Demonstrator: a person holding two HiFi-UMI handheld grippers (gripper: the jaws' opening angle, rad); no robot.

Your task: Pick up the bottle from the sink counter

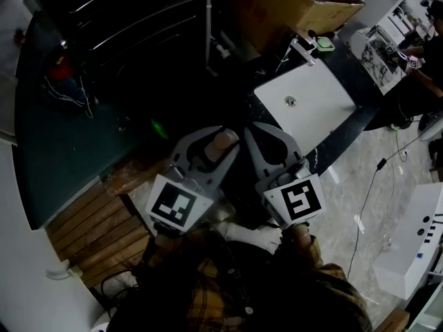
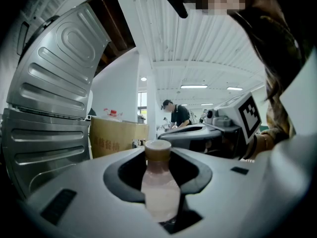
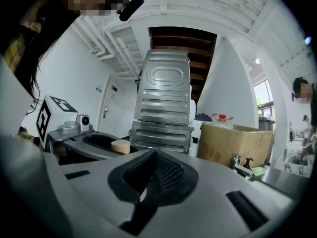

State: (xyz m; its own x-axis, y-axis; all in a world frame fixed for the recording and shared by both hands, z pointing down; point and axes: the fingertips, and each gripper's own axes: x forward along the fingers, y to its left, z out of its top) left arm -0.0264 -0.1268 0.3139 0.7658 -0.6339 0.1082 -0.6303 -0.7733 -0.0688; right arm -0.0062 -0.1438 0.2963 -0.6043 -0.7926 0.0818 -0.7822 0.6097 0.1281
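Note:
My left gripper (image 2: 159,190) is shut on a small bottle (image 2: 159,180) with a pale pink body and a tan cap. The bottle stands upright between the jaws and is lifted off the counter. In the head view the left gripper (image 1: 212,148) is at centre, with the bottle's cap (image 1: 223,143) showing between its jaws. Beside it my right gripper (image 1: 255,133) is shut with nothing in it. In the right gripper view the dark pads of the right gripper (image 3: 152,168) meet, and the cap (image 3: 120,146) shows at the left. The sink counter (image 1: 346,54) lies ahead to the right.
A white sink basin (image 1: 304,102) lies ahead on the right, with a faucet (image 3: 240,163) and a green item behind it. A cardboard box (image 1: 297,5) stands beyond. A ribbed metal panel (image 3: 163,103) rises ahead. A dark table (image 1: 62,137) and wooden slats (image 1: 97,227) are at left. A person (image 2: 176,115) works in the background.

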